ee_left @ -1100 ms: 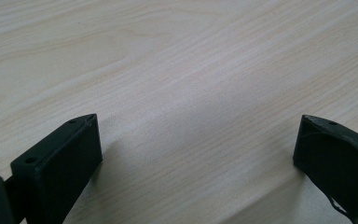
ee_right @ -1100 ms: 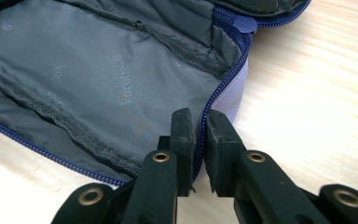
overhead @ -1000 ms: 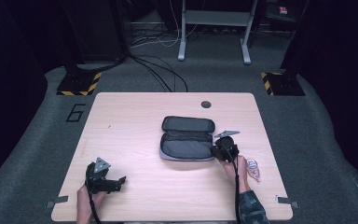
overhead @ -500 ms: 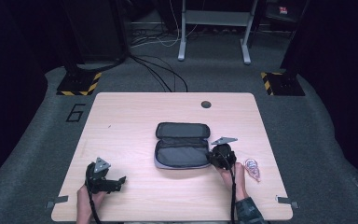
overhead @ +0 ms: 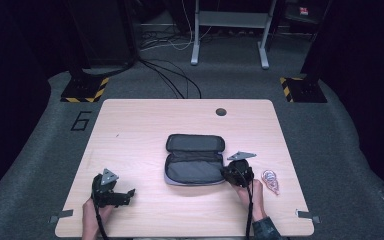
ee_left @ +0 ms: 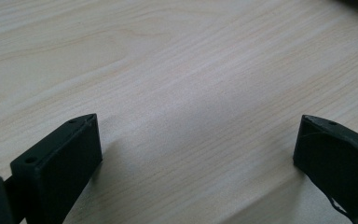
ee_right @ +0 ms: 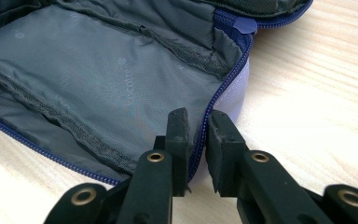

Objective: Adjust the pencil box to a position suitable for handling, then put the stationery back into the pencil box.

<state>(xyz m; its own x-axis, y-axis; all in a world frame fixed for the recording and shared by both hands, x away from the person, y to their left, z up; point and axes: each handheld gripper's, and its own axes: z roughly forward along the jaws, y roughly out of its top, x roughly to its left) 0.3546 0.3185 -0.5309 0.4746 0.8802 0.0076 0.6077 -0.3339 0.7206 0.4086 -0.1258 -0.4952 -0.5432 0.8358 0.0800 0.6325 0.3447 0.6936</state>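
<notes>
An open dark zip case [overhead: 195, 160] with a grey lining [ee_right: 98, 70] and a blue zip lies flat in the middle of the wooden table [overhead: 145, 130]. My right gripper [overhead: 226, 173] is at the case's right end. Its jaws [ee_right: 196, 119] are shut on the zipped rim of the near half, one pad inside on the lining and one outside on the pale shell. My left gripper [overhead: 127, 195] rests near the front left of the table, well away from the case. Its jaws [ee_left: 198, 126] stand wide open over bare wood.
A small pinkish, clear-wrapped item [overhead: 270, 180] lies on the table just right of my right hand. A dark round hole [overhead: 221, 111] sits near the table's far edge. Beyond the table are cables, a stand's legs and striped floor blocks.
My right gripper has moved a little left and toward the front edge, and the case has slid left with it. The left gripper has kept still.
</notes>
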